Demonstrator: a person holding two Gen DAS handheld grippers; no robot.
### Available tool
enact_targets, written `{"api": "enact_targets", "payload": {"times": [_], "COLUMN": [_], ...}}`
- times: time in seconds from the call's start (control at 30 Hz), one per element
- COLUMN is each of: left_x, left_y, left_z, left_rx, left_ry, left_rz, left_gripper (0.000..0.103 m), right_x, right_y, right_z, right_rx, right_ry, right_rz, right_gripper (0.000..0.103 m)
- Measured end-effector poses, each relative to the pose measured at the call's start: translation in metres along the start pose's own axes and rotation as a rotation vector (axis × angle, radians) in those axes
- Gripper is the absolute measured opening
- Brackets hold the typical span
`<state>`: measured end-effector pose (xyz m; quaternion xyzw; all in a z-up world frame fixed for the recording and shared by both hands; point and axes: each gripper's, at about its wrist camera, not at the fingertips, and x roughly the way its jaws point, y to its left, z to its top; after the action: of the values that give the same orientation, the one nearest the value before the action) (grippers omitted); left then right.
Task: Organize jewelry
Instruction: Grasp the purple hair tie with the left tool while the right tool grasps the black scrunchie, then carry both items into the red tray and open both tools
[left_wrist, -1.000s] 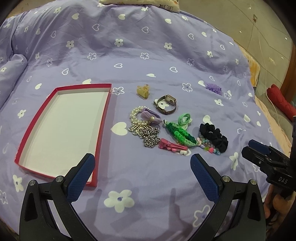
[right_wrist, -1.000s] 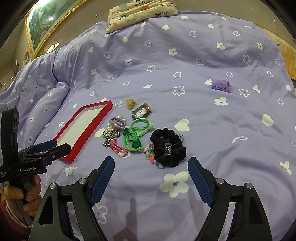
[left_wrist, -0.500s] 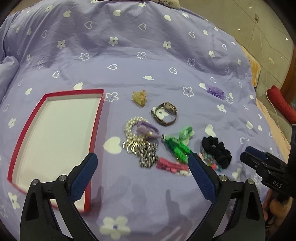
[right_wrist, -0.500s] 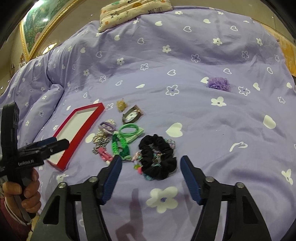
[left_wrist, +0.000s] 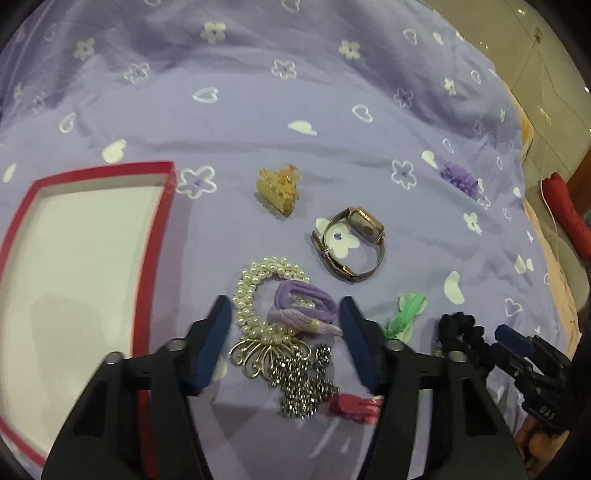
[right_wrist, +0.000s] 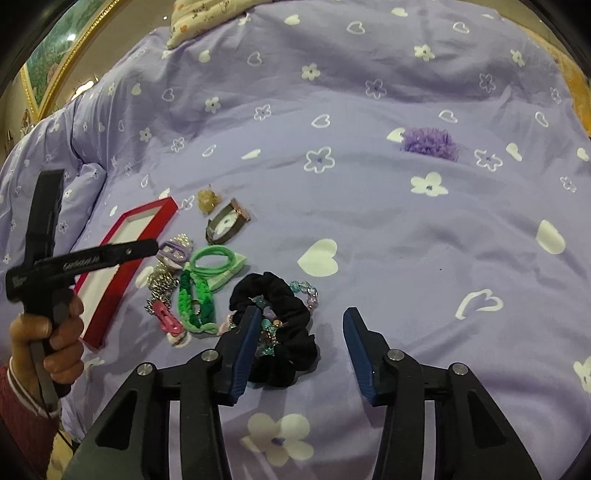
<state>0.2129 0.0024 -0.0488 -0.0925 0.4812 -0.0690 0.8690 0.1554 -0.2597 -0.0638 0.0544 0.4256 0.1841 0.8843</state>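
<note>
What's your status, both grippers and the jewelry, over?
Left gripper open, straddling pearl bracelet and purple hair tie. Right gripper open over black scrunchie. Red tray holds nothing.

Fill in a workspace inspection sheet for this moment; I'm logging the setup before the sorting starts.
Surface: purple bedspread with white hearts and flowers.
Job's things: red box, nothing in it; pearl bracelet, purple hair tie, watch, black scrunchie heaped beside it.
Clutter: purple pompom lying apart.
Grippers: left tongs open around the purple hair tie; right tongs open at the scrunchie.
Cables: thin cord at the bed's edge.
Surroundings: patterned pillow, gold frame.
</note>
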Motion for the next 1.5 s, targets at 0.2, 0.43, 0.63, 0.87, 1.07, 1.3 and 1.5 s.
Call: {"api": "enact_targets", "payload": {"times": [0.2, 0.43, 0.63, 0.87, 1.07, 1.3, 1.5], "left_x": [0.01, -0.006, -0.027, -0.057, -0.083, -0.108, -0.119], "left_y": [-0.004, -0.009, -0.008, 0.01, 0.035, 0.075, 0.112], "left_z": [-0.005, -0.007, -0.014, -0.029, -0.041, -0.052, -0.063], "left_rx": [0.029, 0.052, 0.046, 0.003, -0.046, -0.121, -0.19], "left_ry": [0.021, -0.015, -0.046, -0.088, -0.125, -0.161, -0.174], "left_rz": [-0.033, -0.076, -0.095, -0.103, -0.091, -0.061, -0.025], "left_gripper": [0.026, 0.009, 0.009, 0.009, 0.009, 0.009, 0.009], "right_x": [0.018, 0.018, 0.005, -0.013, -0.017, -0.013, 0.0], "right_y": [0.002, 0.007, 0.012, 0.029, 0.06, 0.102, 0.147], "right_z": [-0.004, -0.005, -0.005, 0.002, 0.009, 0.015, 0.019], "right_rx": [-0.012, -0.021, -0.023, -0.04, -0.081, -0.124, -0.17], "right_ry": [0.054, 0.046, 0.009, -0.038, -0.059, -0.067, -0.058], "right_rz": [0.011, 0.023, 0.028, 0.054, 0.1, 0.181, 0.261], "right_gripper": [0.036, 0.01, 0.009, 0.009, 0.008, 0.008, 0.008]}}
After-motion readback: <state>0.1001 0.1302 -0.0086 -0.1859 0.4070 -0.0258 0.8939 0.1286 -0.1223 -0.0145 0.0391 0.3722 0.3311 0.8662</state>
